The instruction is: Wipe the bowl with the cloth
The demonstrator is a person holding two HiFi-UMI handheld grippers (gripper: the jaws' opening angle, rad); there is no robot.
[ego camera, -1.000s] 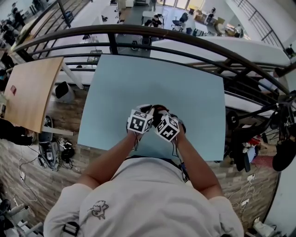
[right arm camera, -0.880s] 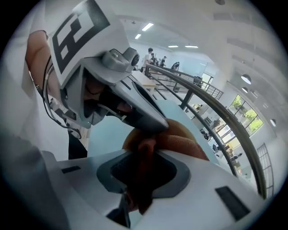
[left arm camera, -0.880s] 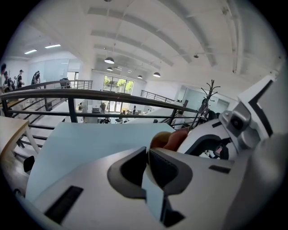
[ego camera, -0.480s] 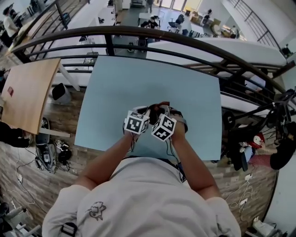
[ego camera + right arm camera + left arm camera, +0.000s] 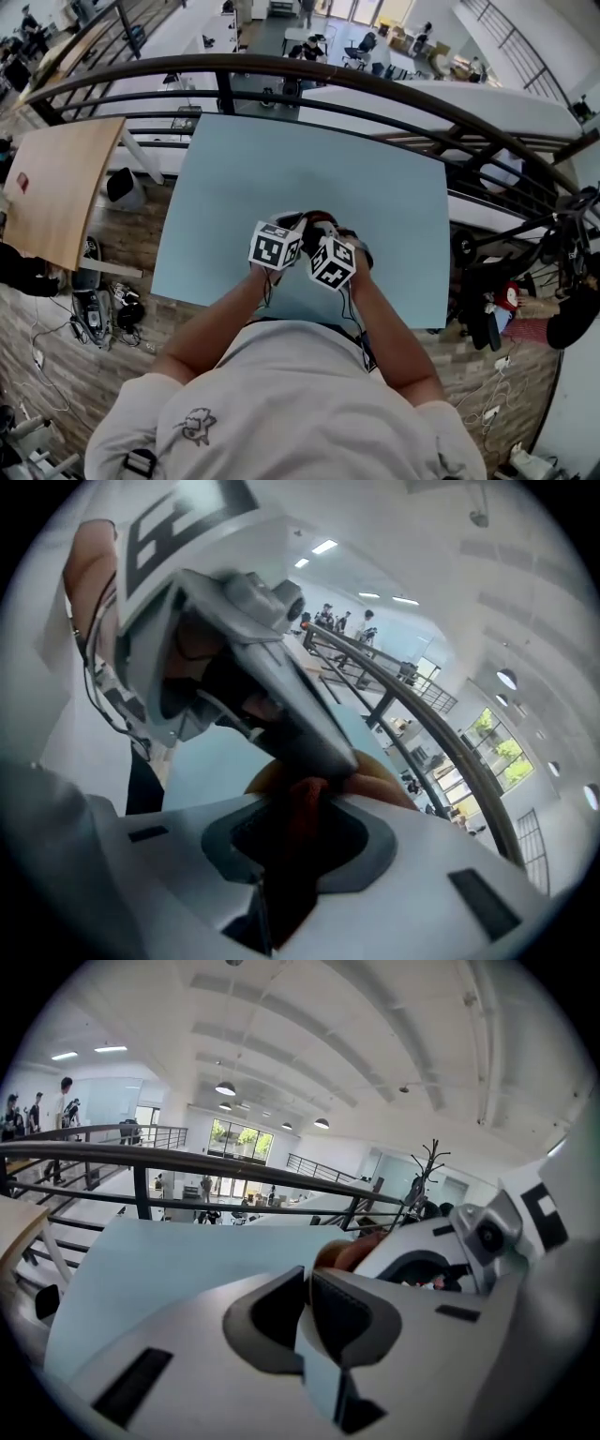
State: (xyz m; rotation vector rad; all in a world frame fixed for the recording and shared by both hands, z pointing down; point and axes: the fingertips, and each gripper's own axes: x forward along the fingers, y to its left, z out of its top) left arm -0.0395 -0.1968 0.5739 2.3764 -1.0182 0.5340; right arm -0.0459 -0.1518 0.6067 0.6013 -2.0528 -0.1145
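An orange-brown bowl (image 5: 380, 785) sits on the light blue table (image 5: 281, 159), near its front edge. In the head view only a dark sliver of the bowl (image 5: 317, 217) shows behind the two marker cubes. My left gripper (image 5: 307, 1274) has its jaws drawn together on the bowl's rim (image 5: 339, 1252). My right gripper (image 5: 305, 803) is shut on a red cloth (image 5: 302, 825), which it presses against the bowl right beside the left gripper's fingers (image 5: 319, 747). Seen from above, the left gripper (image 5: 298, 225) and right gripper (image 5: 323, 232) touch side by side.
A black curved railing (image 5: 375, 80) runs behind the table's far edge. A wooden table (image 5: 56, 187) stands to the left, cables and bags lie on the brick floor on both sides, and a coat stand (image 5: 427, 1171) rises beyond the table.
Both grippers stay close together over the bowl. The right one's cube has shifted a little toward me and turned slightly.
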